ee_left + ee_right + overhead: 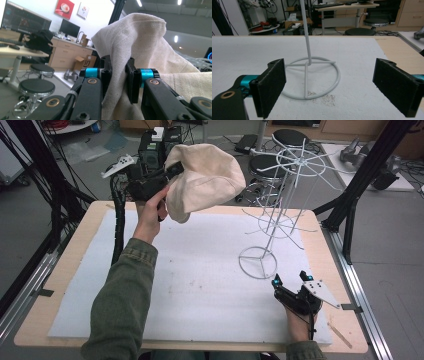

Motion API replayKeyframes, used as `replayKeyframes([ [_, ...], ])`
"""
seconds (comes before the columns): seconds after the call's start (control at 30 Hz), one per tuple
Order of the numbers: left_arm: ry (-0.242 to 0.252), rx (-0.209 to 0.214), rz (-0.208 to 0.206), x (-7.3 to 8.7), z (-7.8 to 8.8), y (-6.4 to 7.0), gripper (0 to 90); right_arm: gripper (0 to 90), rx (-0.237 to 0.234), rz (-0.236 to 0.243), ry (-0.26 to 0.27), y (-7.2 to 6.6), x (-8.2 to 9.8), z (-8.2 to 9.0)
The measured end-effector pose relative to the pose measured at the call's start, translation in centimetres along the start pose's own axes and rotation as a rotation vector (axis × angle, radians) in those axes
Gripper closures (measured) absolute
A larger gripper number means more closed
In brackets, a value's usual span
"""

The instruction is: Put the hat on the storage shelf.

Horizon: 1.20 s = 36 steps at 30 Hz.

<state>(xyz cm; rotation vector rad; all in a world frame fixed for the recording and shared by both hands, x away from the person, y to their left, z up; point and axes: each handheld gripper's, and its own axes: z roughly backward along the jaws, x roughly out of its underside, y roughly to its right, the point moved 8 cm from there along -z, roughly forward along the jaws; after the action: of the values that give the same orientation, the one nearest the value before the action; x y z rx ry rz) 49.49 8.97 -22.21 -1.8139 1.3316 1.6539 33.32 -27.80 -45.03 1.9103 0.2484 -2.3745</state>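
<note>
The left gripper (117, 75) was clenched on a fold of the soft, light cloth hat (207, 180), which drooped limply, while the right gripper (292, 282) sat released near the wire stand (287, 195) on the counter (75, 245).

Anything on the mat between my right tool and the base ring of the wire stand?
No. In the right gripper view, bare white mat runs from the open right tool to the stand's base ring, apart from faint brown specks.

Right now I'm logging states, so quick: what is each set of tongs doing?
Left tongs: shut on the cream cloth, held up above the table.
Right tongs: open, holding nothing, facing the white wire stand base.
</note>
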Motion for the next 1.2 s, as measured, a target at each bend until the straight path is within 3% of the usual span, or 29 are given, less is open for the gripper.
replayKeyframes([
  [0.17, 0.042, 0.023, -0.025, -2.4, 0.1, 1.6, 78.4, 10.5, -0.002, 0.002, -0.003, 0.0, 0.0, 0.0],
  [0.37, 0.062, 0.038, -0.032, -4.0, 0.1, 2.5, 78.5, 10.5, -0.001, 0.000, 0.003, 0.0, 0.0, 0.1],
  [0.5, 0.087, 0.083, -0.030, -5.0, -0.1, 3.6, 78.5, 10.5, -0.003, 0.000, 0.001, -0.1, 0.0, 0.1],
  [0.77, 0.140, 0.155, -0.016, -7.0, -1.1, 6.2, 78.5, 10.5, -0.010, 0.003, 0.000, -0.2, 0.0, 0.1],
  [0.87, 0.160, 0.181, -0.031, -8.3, -1.6, 7.3, 78.5, 10.5, -0.013, 0.003, 0.000, -0.2, 0.0, 0.1],
  [1.0, 0.189, 0.185, -0.016, -9.2, -2.2, 7.8, 78.5, 10.5, -0.012, 0.001, 0.000, -0.2, 0.0, 0.1],
  [1.1, 0.222, 0.221, 0.002, -10.3, -3.2, 8.9, 78.5, 10.5, -0.013, -0.002, 0.002, -0.2, -0.1, 0.1],
  [1.2, 0.224, 0.232, 0.003, -10.5, -3.7, 9.3, 78.5, 10.5, -0.015, -0.008, 0.003, -0.1, -0.1, 0.2],
])
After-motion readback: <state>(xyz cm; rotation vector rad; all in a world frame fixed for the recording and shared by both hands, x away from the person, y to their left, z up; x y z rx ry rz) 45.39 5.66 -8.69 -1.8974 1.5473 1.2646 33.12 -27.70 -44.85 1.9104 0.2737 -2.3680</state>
